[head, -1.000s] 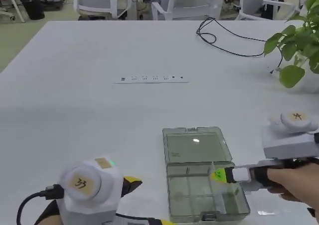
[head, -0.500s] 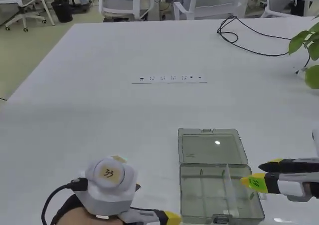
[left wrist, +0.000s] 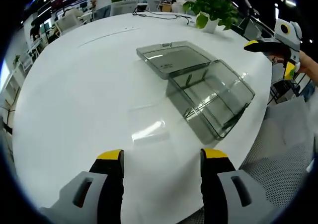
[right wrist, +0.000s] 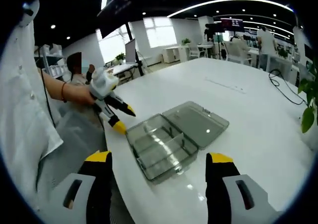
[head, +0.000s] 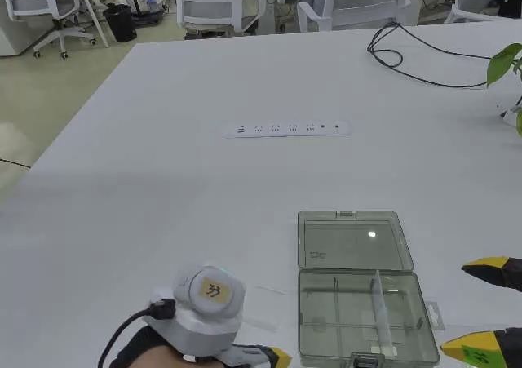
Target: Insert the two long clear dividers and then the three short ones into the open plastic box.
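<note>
The open plastic box (head: 322,335) lies near the table's front edge, its lid (head: 355,240) folded flat behind it. A long clear divider (head: 379,307) stands inside, running front to back; other clear strips in it are hard to make out. Loose clear dividers (left wrist: 148,130) lie on the table left of the box (left wrist: 208,92), ahead of my left gripper (left wrist: 162,154), which is open and holds nothing. My right gripper (head: 475,309) hangs open to the right of the box, apart from it. From the right gripper view (right wrist: 159,158) the box (right wrist: 161,147) lies ahead.
A white power strip (head: 285,129) lies mid-table. At the back right are a black cable (head: 408,62) and a potted plant (head: 507,62). A small clear piece (head: 432,312) lies right of the box. Chairs stand beyond the far edge.
My right gripper was shut on a clear divider over the box; it has opened, left the divider in the box and drawn back right. The head camera has shifted.
</note>
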